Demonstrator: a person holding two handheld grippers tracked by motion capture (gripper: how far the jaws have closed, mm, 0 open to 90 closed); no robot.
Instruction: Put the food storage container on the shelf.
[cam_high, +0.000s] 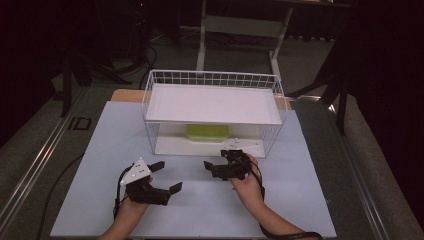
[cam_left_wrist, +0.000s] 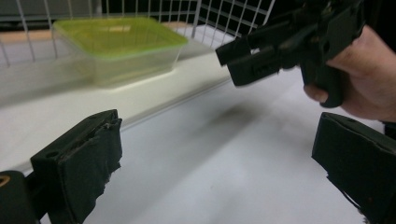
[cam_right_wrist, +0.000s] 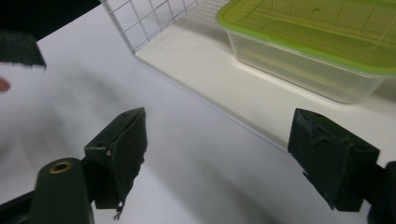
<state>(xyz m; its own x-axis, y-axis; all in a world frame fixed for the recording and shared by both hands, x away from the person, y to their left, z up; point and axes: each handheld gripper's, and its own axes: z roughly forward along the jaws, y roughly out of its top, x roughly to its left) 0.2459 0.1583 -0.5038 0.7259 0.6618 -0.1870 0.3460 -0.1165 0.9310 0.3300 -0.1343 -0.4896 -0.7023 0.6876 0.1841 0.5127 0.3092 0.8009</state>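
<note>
A clear plastic container with a green lid sits on the bottom board of a white wire rack, under the rack's white top board. The container is upright and closed, and it lies ahead of both grippers. My left gripper rests low over the table in front of the rack, jaws open and empty. My right gripper is held by a hand just before the rack's open front, jaws wide apart with nothing between them. It points left toward the left gripper.
The rack stands at the back of a pale table mat. Bare mat lies between the two grippers and along the front edge. A black cable runs off the table's left side. A desk frame stands on the dark floor behind.
</note>
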